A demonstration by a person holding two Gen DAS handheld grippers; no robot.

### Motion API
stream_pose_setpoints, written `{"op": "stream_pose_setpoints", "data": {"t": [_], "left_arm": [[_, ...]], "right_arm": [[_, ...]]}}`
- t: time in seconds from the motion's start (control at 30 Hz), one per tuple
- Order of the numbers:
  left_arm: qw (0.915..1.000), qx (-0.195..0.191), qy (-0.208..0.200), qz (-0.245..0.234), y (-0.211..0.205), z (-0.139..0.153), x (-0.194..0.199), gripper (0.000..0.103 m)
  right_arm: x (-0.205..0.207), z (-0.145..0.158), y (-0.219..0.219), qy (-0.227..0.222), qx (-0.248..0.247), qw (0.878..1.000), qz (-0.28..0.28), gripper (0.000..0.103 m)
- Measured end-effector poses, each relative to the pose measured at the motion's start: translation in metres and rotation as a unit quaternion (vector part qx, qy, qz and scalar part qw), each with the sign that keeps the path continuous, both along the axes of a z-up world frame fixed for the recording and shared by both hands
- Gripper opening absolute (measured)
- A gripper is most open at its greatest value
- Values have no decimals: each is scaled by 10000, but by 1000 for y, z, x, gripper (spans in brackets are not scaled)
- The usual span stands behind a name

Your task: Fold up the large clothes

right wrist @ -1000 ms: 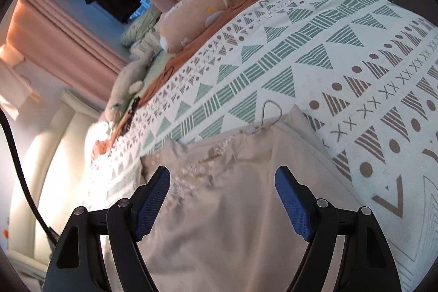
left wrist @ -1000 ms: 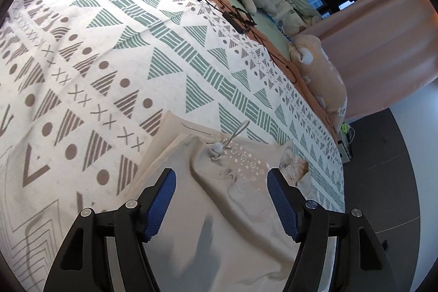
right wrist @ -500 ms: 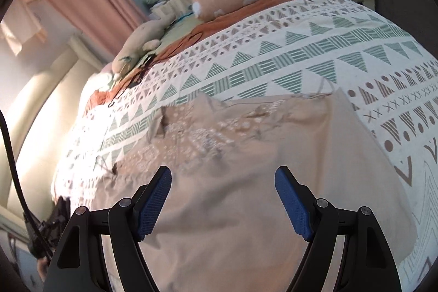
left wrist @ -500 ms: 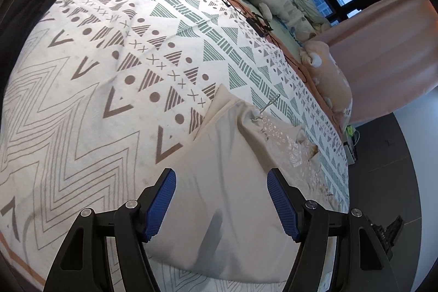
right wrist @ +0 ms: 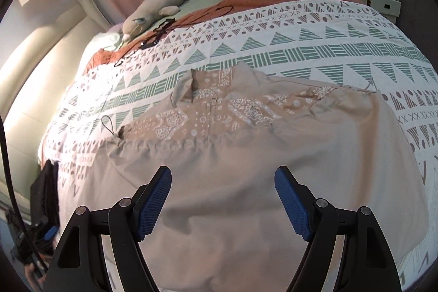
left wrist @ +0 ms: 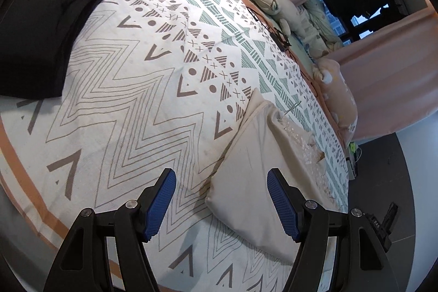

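Left tongs [left wrist: 221, 203] and right tongs [right wrist: 223, 203] gape empty.

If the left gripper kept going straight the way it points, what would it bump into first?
Probably the bedspread, right beside the near corner of the beige garment. The left gripper is open and empty, and that corner sits toward its right finger, so depth makes it a close call.

The garment [right wrist: 246, 155] is plain beige, with a band of white floral print across the chest. The bedspread [left wrist: 137, 100] is white with brown zigzags, chevrons, dots and crosses, plus green striped triangles. The gripper pads [right wrist: 153, 204] are blue, on black fingers. The curtains [left wrist: 383, 73] are pink.
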State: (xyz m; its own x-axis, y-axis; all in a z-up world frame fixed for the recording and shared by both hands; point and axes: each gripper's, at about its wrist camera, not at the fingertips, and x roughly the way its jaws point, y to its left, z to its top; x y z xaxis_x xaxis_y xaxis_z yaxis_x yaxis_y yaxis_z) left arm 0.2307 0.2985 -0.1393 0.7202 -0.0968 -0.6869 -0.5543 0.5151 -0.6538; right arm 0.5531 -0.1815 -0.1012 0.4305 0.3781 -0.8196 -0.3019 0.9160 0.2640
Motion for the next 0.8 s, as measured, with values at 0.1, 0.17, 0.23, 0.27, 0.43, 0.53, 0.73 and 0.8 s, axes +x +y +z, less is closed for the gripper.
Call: {"op": "stream_pose_setpoints", "data": {"t": [0.1, 0.17, 0.23, 0.27, 0.43, 0.53, 0.73, 0.8], "left_arm": [[10000, -67, 6, 46, 1, -7, -9, 70], [9999, -121, 64, 60, 2, -13, -12, 70], [9997, -193, 99, 68, 1, -18, -16, 70], [9996, -224, 116, 86, 1, -21, -17, 70], [9992, -312, 149, 214, -2, -33, -20, 70], [9987, -422, 208, 208, -8, -42, -13, 70], [9986, -344, 399, 65, -17, -49, 5, 70], [9984, -330, 463, 46, -19, -51, 12, 70]], "right_arm": [[2, -9, 10, 42, -147, 9999, 13, 78], [5, -18, 16, 112, -239, 9997, 11, 77], [8, -27, 22, 201, -286, 9994, 32, 75], [10, -34, 25, 256, -320, 9991, 44, 74], [26, -53, 34, 506, -352, 9981, -84, 73], [38, -52, 32, 485, -195, 9976, -453, 71], [56, -73, 48, 454, -280, 9978, -400, 67], [60, -87, 56, 526, -366, 9975, -293, 62]]}}
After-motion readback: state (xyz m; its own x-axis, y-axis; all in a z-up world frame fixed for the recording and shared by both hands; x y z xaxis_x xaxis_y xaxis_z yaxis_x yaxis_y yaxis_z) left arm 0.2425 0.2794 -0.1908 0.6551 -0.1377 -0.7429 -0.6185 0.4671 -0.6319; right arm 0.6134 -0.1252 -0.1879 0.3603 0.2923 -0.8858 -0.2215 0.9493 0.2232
